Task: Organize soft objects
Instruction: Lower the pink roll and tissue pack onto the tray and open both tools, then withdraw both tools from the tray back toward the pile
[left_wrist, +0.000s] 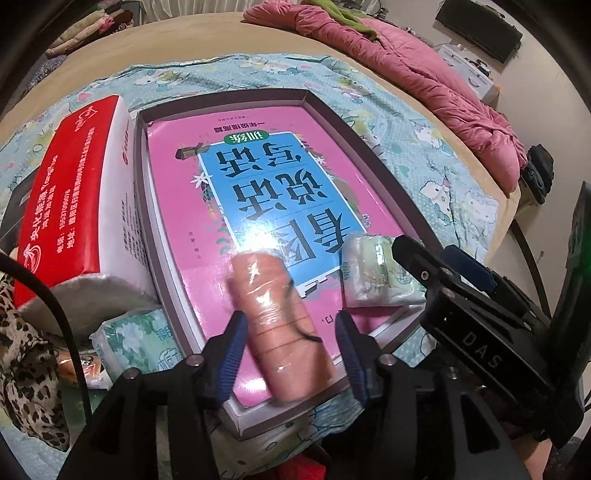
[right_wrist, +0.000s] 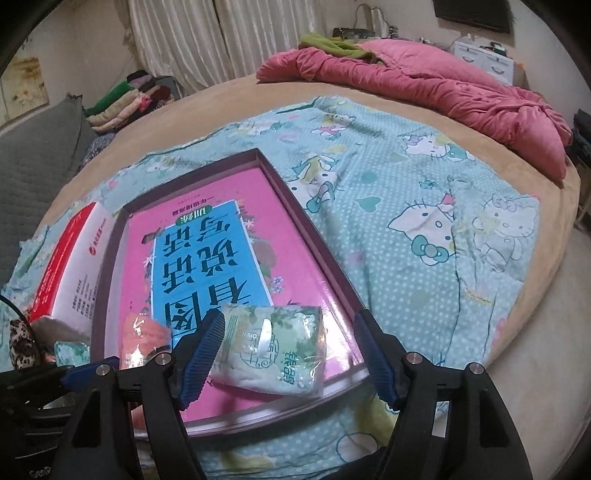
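Note:
A salmon-pink roll in clear wrap (left_wrist: 280, 325) lies on a pink book (left_wrist: 258, 184) inside a shallow box tray (left_wrist: 321, 110). My left gripper (left_wrist: 291, 347) straddles the roll, open, with a gap showing at the right pad. A green-and-white tissue pack (right_wrist: 273, 350) lies on the same book near the tray's front corner. My right gripper (right_wrist: 291, 354) stands open around it, the right pad well clear of the pack. The left wrist view shows that pack (left_wrist: 376, 273) beside the right gripper (left_wrist: 432, 258). The roll (right_wrist: 144, 339) shows at the left in the right wrist view.
A red-and-white box (left_wrist: 74, 184) stands against the tray's left side. Another green floral tissue pack (left_wrist: 136, 339) and leopard-print fabric (left_wrist: 22, 350) lie at the near left. A teal cartoon sheet (right_wrist: 424, 221) covers the bed; a pink quilt (right_wrist: 424, 74) is at the far side, folded clothes (right_wrist: 125, 99) far left.

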